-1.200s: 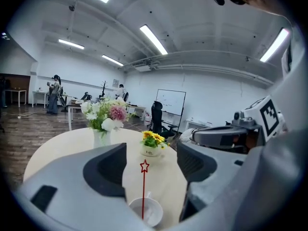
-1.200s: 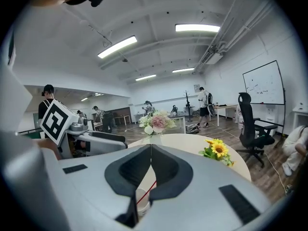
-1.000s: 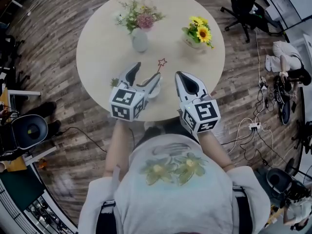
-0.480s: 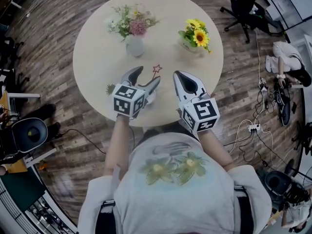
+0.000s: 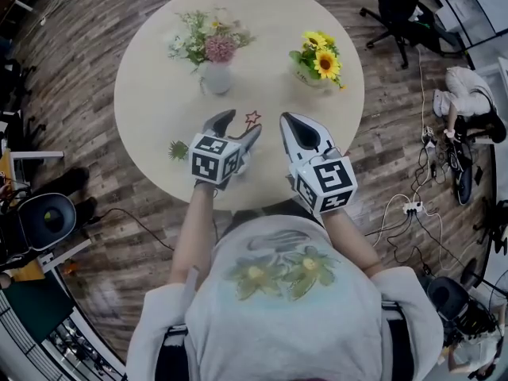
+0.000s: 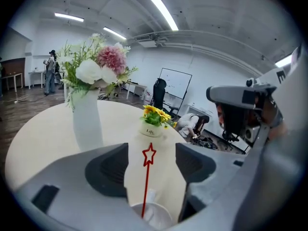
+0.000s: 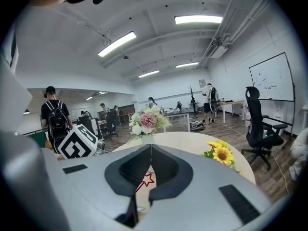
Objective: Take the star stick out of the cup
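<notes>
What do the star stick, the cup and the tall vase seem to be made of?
The star stick looks like thin red plastic or wire; its star is only an outline. The cup: white, smooth rim, plastic or paper. The tall vase: frosted white, glass or ceramic.

Long strip lights (image 6: 163,12) on the ceiling pour even white light over me, so the pale table (image 5: 270,22) carries only faint, soft shadows. My head view dims and bends toward its corners. Both gripper views bulge, ringed in black, and the lamps blow out to glare; the star stick (image 6: 146,177) reads sharp, the far room soft.
</notes>
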The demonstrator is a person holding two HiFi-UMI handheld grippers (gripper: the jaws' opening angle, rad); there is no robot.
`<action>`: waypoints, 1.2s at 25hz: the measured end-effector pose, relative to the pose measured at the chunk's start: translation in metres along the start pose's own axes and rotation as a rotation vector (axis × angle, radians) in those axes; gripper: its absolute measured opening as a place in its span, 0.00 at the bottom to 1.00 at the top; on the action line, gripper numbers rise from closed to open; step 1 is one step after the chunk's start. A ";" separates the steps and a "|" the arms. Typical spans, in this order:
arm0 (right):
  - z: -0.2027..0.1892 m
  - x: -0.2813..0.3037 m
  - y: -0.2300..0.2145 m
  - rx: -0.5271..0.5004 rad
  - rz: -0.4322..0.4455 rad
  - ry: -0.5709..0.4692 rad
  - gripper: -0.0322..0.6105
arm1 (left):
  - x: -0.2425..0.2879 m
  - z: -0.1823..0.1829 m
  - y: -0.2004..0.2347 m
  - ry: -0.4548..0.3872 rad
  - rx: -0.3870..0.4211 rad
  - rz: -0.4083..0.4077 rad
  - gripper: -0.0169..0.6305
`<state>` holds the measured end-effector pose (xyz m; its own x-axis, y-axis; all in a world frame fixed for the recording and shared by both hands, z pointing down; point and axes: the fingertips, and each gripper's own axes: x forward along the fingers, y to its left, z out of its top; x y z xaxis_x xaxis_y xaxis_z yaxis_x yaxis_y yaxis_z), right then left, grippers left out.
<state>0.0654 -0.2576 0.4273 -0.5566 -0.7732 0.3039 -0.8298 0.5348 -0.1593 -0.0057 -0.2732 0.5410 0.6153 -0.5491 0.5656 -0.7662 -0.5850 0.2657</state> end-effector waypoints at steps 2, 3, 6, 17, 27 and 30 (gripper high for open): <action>-0.001 0.003 -0.002 0.002 0.000 0.002 0.08 | 0.006 -0.003 0.002 0.014 -0.002 -0.001 0.50; -0.001 0.004 -0.003 0.003 0.001 0.004 0.08 | 0.008 -0.005 0.003 0.020 -0.003 -0.002 0.50; -0.002 0.007 -0.003 0.005 0.001 0.009 0.08 | 0.014 -0.010 0.005 0.043 0.002 -0.002 0.49; -0.001 0.008 -0.012 0.013 -0.004 0.014 0.08 | 0.024 -0.016 0.008 0.077 0.021 0.014 0.28; -0.003 0.012 -0.011 0.015 -0.006 0.017 0.08 | 0.032 -0.024 0.011 0.113 0.056 0.027 0.15; -0.003 0.013 -0.012 0.016 -0.008 0.018 0.08 | 0.033 -0.025 0.012 0.115 0.061 0.030 0.08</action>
<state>0.0688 -0.2731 0.4358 -0.5493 -0.7710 0.3222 -0.8349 0.5230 -0.1718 0.0012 -0.2834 0.5821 0.5640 -0.4967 0.6597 -0.7693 -0.6064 0.2011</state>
